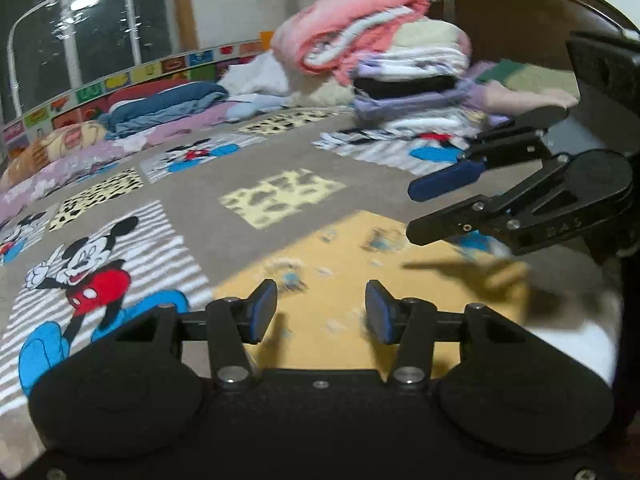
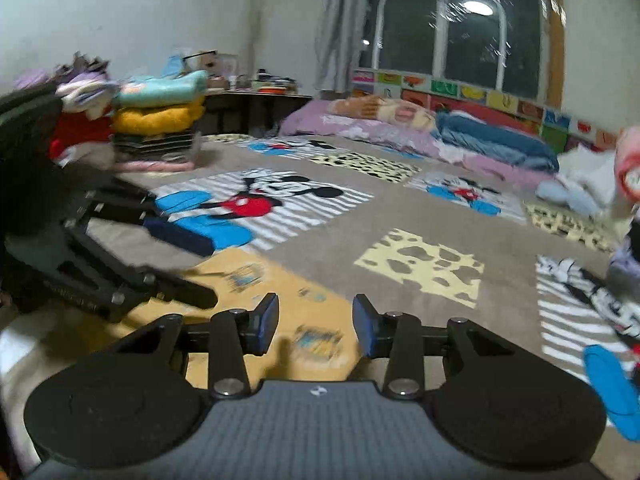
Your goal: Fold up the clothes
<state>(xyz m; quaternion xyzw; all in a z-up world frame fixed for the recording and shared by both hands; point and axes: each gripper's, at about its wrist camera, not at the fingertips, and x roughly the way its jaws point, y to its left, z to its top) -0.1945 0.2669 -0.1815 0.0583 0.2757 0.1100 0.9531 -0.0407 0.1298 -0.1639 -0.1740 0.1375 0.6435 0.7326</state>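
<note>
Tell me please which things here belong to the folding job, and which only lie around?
For the job: yellow garment, left gripper, right gripper, both open above it.

Lying about: stack of folded clothes, second stack, blue blanket, cartoon bedspread.

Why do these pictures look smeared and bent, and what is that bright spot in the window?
Left wrist view: motion blur smears the yellow garment and clothes stack; fisheye curves the edges. Right wrist view: a lamp's glare reflects in the dark window; the left gripper is blurred.
</note>
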